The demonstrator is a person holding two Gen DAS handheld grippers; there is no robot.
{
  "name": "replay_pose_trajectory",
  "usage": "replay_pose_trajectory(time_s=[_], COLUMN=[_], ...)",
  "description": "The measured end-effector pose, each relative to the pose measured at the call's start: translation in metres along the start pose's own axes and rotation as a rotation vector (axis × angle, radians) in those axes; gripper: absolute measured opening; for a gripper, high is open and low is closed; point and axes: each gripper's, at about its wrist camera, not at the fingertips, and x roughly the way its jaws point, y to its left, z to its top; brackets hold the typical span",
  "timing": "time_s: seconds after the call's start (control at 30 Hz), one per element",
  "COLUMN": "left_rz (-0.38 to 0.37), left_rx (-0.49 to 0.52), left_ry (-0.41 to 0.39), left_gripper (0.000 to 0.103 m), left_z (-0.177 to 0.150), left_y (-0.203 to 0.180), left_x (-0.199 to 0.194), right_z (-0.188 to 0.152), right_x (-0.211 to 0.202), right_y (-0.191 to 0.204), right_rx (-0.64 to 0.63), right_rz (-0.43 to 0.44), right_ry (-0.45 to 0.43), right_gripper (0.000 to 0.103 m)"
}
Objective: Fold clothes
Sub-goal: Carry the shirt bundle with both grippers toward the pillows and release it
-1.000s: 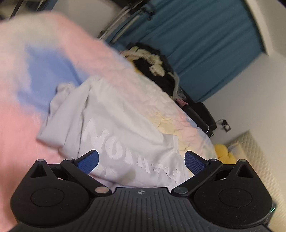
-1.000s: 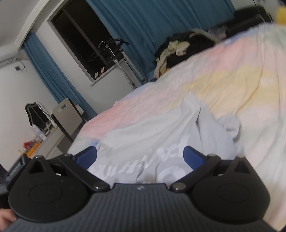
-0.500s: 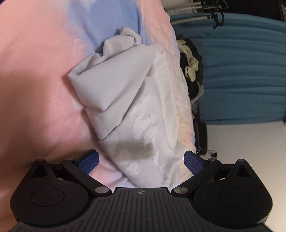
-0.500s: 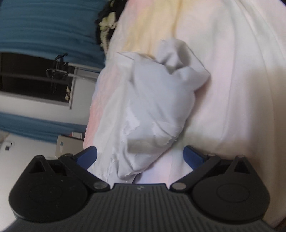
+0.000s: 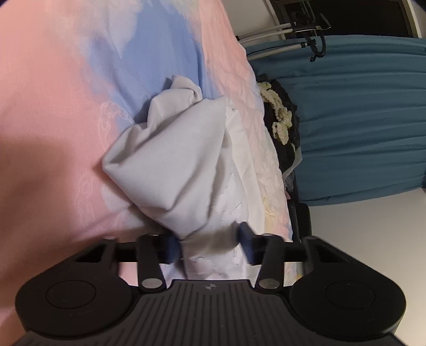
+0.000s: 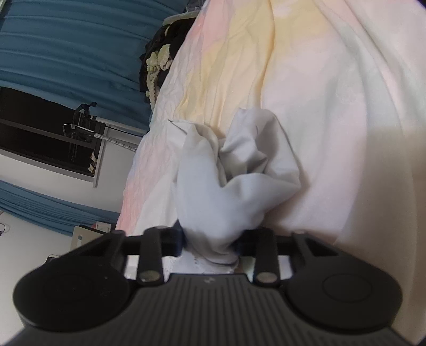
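Note:
A crumpled white garment with cracked white lettering lies on a pastel bedspread. My left gripper is shut on one bunched edge of it, the cloth pinched between the blue pads. In the right wrist view the same white garment rises in folds from my right gripper, which is shut on another bunched part. The cloth hides the inner faces of both pairs of pads. The bedspread looks pink and yellow on this side.
A heap of dark clothes with cream trim sits at the bed's far end, also seen as the dark heap. Behind it hang teal curtains and stands a metal clothes rack. A dark window is at left.
Both grippers tipped down toward the bed, moved in on the garment and went from wide open to shut on its cloth.

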Motion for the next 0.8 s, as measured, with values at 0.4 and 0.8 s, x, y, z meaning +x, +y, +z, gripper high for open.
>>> replay_pose_trajectory(time_s=[0.4, 0.8], left_rz=[-0.136, -0.227], left_rx=[0.133, 0.248], left_ry=[-0.030, 0.153], left_gripper=[0.021, 0.020], left_z=[-0.009, -0.046], left_y=[-0.070, -0.263], left_x=[-0.037, 0.092], right_z=[0.000, 0.173], right_x=[-0.066, -0.132], right_y=[0.024, 0.066], right_rx=[0.044, 0.164], right_rz=[0.124, 0.212], right_ry=[-0.043, -0.279], right_gripper=[0.019, 0.019])
